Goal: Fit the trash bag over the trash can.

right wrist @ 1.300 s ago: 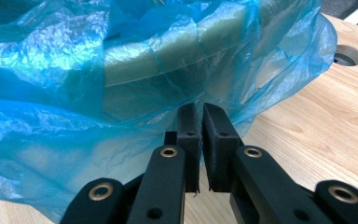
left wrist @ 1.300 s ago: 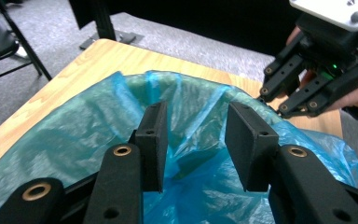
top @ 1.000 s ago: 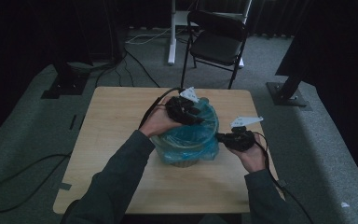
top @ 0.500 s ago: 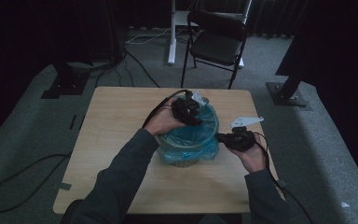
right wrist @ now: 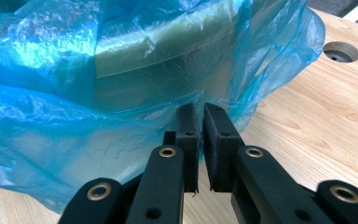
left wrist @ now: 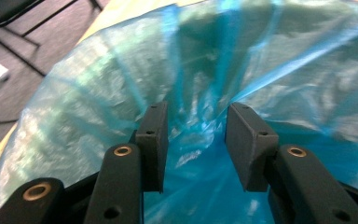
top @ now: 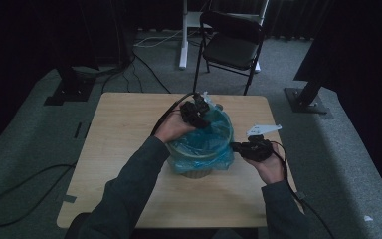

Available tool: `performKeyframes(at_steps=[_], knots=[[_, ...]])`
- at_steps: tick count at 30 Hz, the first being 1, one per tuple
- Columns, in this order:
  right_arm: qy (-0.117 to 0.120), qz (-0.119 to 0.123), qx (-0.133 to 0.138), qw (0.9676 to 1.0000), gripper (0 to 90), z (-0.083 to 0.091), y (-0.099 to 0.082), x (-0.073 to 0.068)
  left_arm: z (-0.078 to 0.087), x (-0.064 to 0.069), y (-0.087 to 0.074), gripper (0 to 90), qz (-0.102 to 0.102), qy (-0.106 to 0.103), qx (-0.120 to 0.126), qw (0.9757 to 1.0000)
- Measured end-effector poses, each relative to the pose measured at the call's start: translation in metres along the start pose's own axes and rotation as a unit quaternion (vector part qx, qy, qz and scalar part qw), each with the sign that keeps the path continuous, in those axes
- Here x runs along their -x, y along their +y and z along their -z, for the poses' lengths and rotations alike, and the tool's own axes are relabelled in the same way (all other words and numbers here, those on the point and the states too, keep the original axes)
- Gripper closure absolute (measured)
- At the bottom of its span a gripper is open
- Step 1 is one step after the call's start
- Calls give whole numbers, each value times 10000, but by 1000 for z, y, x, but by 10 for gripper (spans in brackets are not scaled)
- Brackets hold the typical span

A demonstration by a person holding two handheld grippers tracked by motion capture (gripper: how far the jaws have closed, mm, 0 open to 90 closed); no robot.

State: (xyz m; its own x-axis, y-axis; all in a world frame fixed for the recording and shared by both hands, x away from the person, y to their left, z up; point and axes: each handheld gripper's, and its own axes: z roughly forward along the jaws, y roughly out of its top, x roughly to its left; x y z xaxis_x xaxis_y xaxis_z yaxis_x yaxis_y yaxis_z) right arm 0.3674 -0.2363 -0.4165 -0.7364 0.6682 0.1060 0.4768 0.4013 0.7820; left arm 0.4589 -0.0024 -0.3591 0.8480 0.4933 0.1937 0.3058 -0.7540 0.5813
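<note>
We hold our left tongs point(top: 197, 110) over the top of the bin point(top: 195, 160), tips down in the blue bag point(top: 214, 144). Its jaws stand half open with bag plastic loose between them. Our right tongs point(top: 238, 146) sit beside the bin, on the wooden table point(top: 124, 129), pinched almost shut on the bag's hanging edge point(right wrist: 193, 100).
</note>
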Motion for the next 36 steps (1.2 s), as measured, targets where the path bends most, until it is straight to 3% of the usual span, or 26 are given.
performKeyframes(at_steps=[6, 8, 13, 20, 24, 27, 31, 36], knots=[[4, -1, 7, 10000, 847, 0, 0, 0, -3, -3, 1, 592, 167, 378, -157, 9990], [5, -1, 7, 10000, 847, 0, 0, 0, -3, -3, 1, 592, 193, 389, -140, 9990], [1, -8, 12, 10000, 847, 1, 0, 1, 3, 1, 1, 592, 115, 75, 33, 9999], [3, -6, 13, 10000, 844, 1, -1, 0, 10, 14, 0, 635, -221, -288, 58, 9993], [7, 2, -19, 10000, 842, -1, -1, -1, 5, 19, 1, 640, -414, -189, -131, 9989], [10, 7, -12, 10000, 841, -1, 0, -1, -3, 21, 1, 637, -556, -34, -403, 9976], [10, 14, 3, 10000, 839, 0, -1, 0, -14, 21, 3, 628, -569, 138, -677, 9960], [9, 17, 4, 10000, 838, 0, -1, 0, -18, 19, 5, 623, -526, 214, -785, 9953]])
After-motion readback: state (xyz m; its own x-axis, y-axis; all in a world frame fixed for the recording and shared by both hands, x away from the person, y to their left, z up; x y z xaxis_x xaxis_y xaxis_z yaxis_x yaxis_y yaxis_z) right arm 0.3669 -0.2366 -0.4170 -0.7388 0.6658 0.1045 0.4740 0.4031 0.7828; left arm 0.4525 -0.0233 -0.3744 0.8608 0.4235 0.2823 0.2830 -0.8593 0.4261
